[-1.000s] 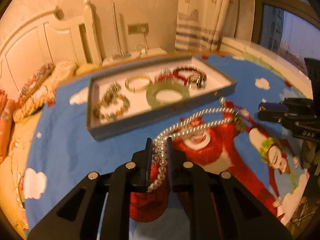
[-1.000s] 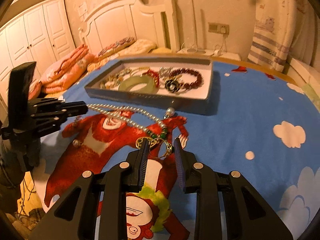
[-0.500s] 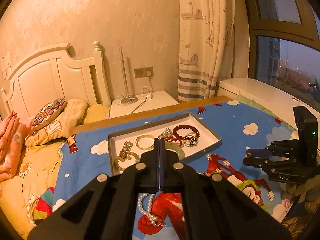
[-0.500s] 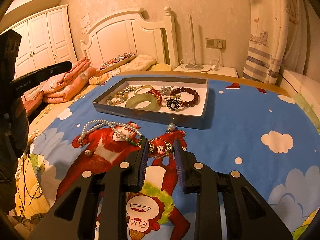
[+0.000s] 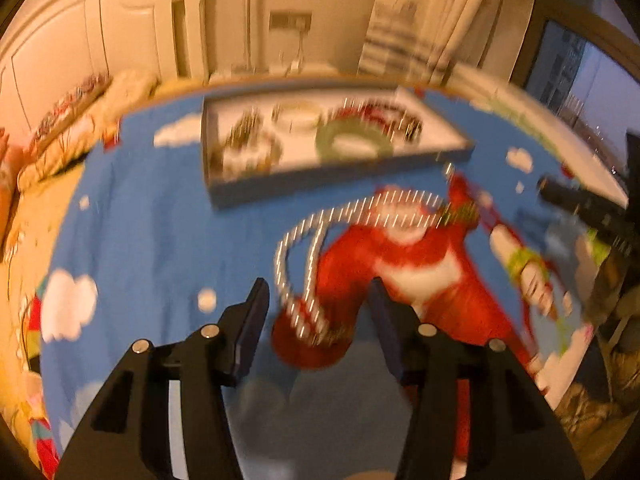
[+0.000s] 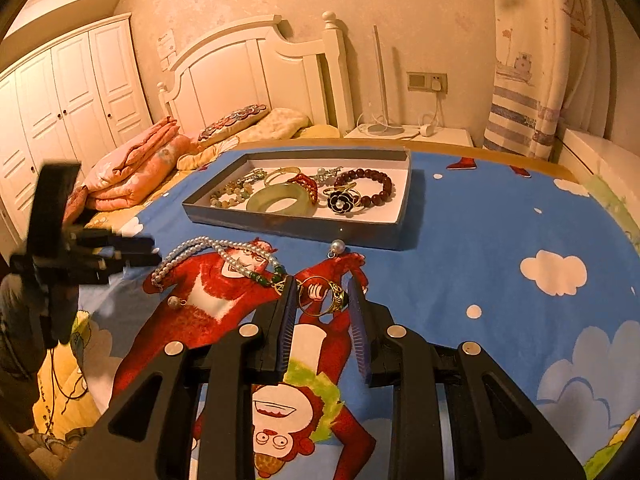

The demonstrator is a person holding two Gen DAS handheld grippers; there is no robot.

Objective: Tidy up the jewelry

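A pearl necklace (image 5: 320, 236) lies looped on the blue cartoon cloth; the left wrist view is blurred. My left gripper (image 5: 318, 292) is open, its jaws on either side of the necklace's near end, not closed on it. The necklace also shows in the right wrist view (image 6: 224, 254), with my left gripper (image 6: 154, 250) at its left end. My right gripper (image 6: 322, 290) is open around a gold bangle (image 6: 322, 296) lying on the cloth. A grey tray (image 6: 404, 200) holds a green jade bangle (image 6: 278, 200), a dark red bead bracelet (image 6: 372, 184) and other pieces.
A single pearl earring (image 6: 337, 246) lies by the tray's near wall, another (image 6: 173, 301) near the necklace. The bed with pillows (image 6: 236, 118) and folded pink blankets (image 6: 132, 172) is at the left. A nightstand with a lamp (image 6: 408, 134) stands behind the table.
My left gripper had lifted away shut, the necklace left on the cloth; it has dropped back over the necklace's end with jaws open. The right gripper has stayed around the gold bangle.
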